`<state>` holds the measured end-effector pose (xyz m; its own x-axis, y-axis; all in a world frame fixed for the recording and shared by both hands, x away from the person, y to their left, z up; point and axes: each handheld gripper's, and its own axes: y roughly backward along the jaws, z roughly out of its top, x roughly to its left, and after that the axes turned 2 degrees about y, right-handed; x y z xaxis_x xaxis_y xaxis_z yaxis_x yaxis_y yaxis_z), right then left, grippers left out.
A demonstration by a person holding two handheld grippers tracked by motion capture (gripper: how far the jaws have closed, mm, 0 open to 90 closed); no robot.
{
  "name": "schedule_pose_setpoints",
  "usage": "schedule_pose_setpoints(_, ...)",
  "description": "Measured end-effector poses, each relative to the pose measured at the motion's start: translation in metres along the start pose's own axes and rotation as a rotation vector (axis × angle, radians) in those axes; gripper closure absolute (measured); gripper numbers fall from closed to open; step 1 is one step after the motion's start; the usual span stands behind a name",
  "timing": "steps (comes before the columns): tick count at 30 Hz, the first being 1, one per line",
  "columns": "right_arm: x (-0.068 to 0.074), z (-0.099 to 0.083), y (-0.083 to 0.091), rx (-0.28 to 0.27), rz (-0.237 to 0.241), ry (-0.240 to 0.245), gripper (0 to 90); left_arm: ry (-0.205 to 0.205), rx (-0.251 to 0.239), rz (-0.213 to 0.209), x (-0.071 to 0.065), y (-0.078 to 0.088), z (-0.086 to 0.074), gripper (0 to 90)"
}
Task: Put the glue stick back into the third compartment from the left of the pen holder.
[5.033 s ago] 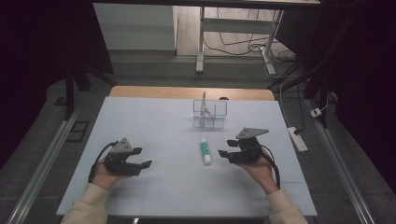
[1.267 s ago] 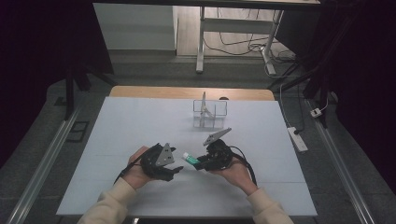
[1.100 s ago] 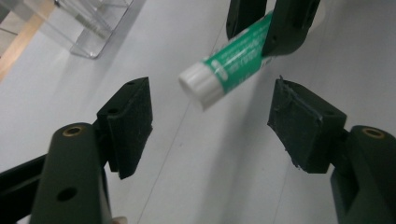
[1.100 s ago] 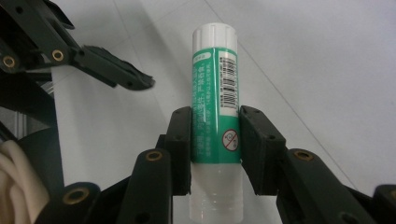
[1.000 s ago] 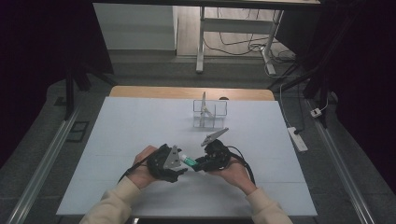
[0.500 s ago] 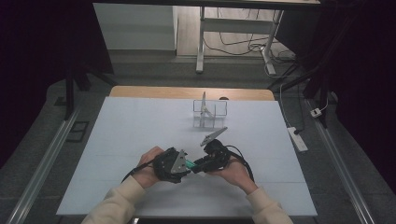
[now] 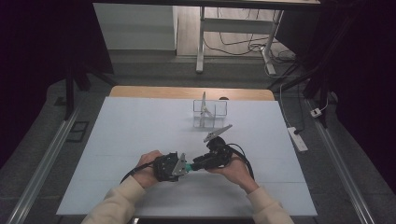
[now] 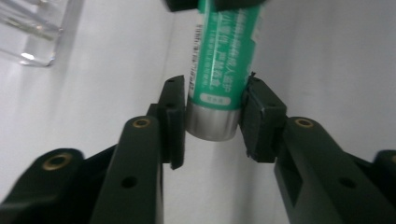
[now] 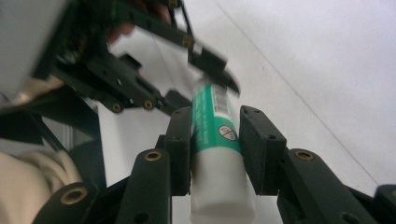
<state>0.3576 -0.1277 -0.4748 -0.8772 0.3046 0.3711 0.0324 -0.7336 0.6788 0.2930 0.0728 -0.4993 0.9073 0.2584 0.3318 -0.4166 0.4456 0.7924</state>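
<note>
Tube lies level, spanning left gripper to right gripper.

Both forearms are brought in from the near edge of the surface. The left tongs and right tongs are held tip to tip; the left jaws have just been closing.

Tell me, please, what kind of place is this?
Probably a lab or workshop set up for recording. A work table covered in white stands on a grey floor, loose cables trail under a desk frame behind it, and a power strip lies beside it.
</note>
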Motion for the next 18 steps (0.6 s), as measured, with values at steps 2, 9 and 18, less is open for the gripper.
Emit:
schedule_pose_setpoints(2,-0.001,-0.001,0.001,-0.013,0.002,-0.009,63.4,-0.007,0.005,-0.011,0.002,0.002,0.000,65.2)
schedule_pose_setpoints(9,-0.003,-0.001,0.014,-0.169,-0.066,-0.008,51.4,0.088,-0.037,-0.003,0.009,0.003,-0.008,65.9)
schedule_pose_setpoints(18,0.002,-0.010,0.034,-0.361,-0.179,0.068,38.3,0.264,-0.132,0.020,0.027,0.012,-0.021,65.9)
